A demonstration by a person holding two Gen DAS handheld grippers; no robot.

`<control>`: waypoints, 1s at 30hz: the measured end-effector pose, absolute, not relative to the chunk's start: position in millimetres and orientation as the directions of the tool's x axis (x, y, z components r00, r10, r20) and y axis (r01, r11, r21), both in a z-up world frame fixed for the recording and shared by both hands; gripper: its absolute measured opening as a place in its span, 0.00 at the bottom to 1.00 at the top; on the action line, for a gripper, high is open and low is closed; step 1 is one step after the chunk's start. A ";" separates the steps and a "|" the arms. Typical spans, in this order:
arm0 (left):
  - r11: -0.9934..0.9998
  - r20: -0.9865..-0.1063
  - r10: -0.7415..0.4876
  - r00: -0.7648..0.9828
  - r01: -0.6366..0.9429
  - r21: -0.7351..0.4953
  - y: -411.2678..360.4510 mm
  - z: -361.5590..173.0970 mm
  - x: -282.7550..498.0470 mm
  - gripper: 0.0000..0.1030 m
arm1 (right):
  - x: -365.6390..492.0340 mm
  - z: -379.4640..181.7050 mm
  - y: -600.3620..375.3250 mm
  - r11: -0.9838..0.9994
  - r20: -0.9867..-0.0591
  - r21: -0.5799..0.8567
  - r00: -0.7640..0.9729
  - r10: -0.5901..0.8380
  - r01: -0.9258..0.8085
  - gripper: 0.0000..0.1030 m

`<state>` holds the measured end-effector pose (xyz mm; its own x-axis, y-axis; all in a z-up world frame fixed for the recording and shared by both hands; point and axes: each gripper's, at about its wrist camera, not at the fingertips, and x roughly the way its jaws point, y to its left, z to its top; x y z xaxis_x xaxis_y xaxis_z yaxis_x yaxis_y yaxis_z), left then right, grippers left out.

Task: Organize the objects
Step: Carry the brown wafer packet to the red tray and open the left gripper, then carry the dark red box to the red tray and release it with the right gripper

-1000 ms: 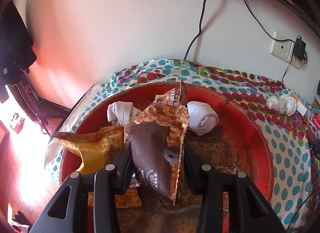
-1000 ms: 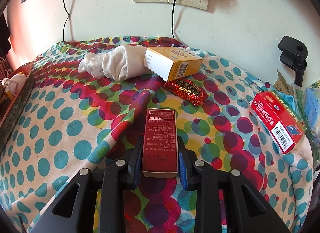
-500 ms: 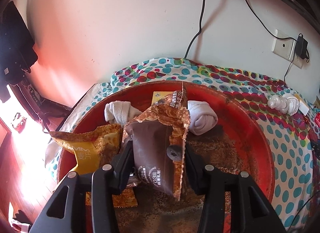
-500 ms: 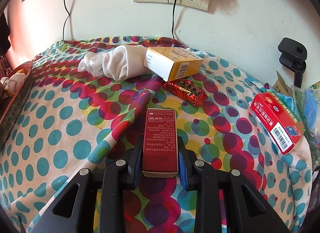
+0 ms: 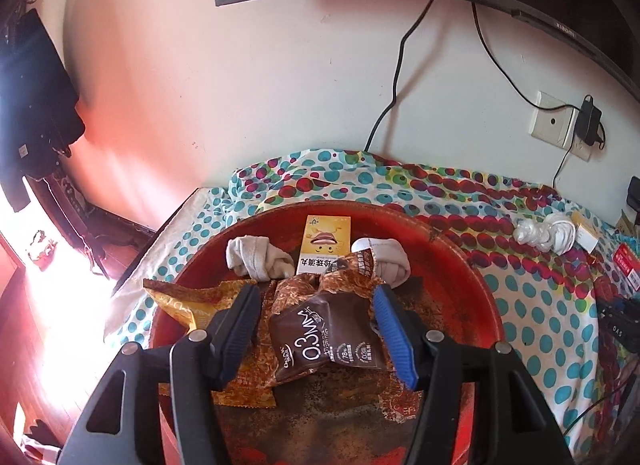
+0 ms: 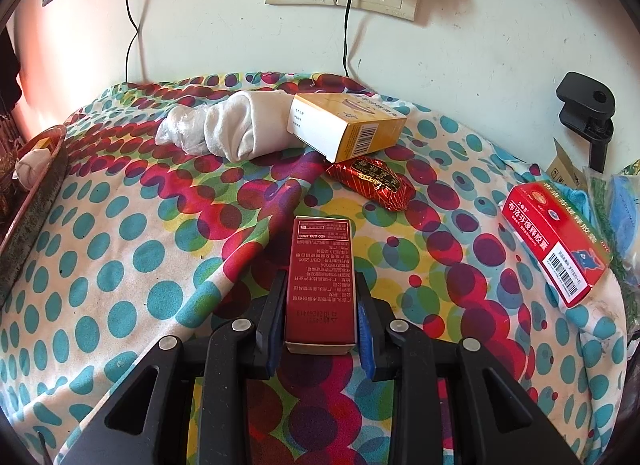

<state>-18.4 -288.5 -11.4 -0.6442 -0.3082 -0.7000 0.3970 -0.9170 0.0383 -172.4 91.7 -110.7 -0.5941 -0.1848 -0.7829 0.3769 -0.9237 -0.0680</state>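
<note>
**Snack dropped in tray, red box waiting**

Spotted cloth covers the bench. Left gripper (image 5: pixel 316 325), jaws just opened wide, has let the brown packet (image 5: pixel 324 339) settle in the red tray (image 5: pixel 472 281) at the bench's left edge. Right gripper (image 6: pixel 318 313) clamps a red box (image 6: pixel 322 281), likely next; beyond lie sock (image 6: pixel 236 129) and yellow box (image 6: pixel 348 125).

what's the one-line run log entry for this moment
left gripper: open, just released brown snack bag into red basin | right gripper: shut on dark red box over dotted cloth
</note>
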 end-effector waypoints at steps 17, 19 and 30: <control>-0.953 -0.712 -0.071 -0.699 0.258 -0.158 -244.1 28.9 -6.4 0.59 | -168.6 -111.4 88.1 -0.926 -0.777 -0.101 -0.610 -0.156 0.364 0.27; -0.954 -0.709 -0.055 -0.703 0.246 -0.170 -242.4 33.6 -4.2 0.59 | -164.9 -110.8 83.7 -0.924 -0.774 -0.118 -0.617 -0.144 0.364 0.27; -0.943 -0.738 -0.026 -0.675 0.262 -0.206 -248.9 32.9 1.3 0.59 | -169.0 -111.6 89.1 -0.925 -0.776 -0.105 -0.611 -0.153 0.365 0.27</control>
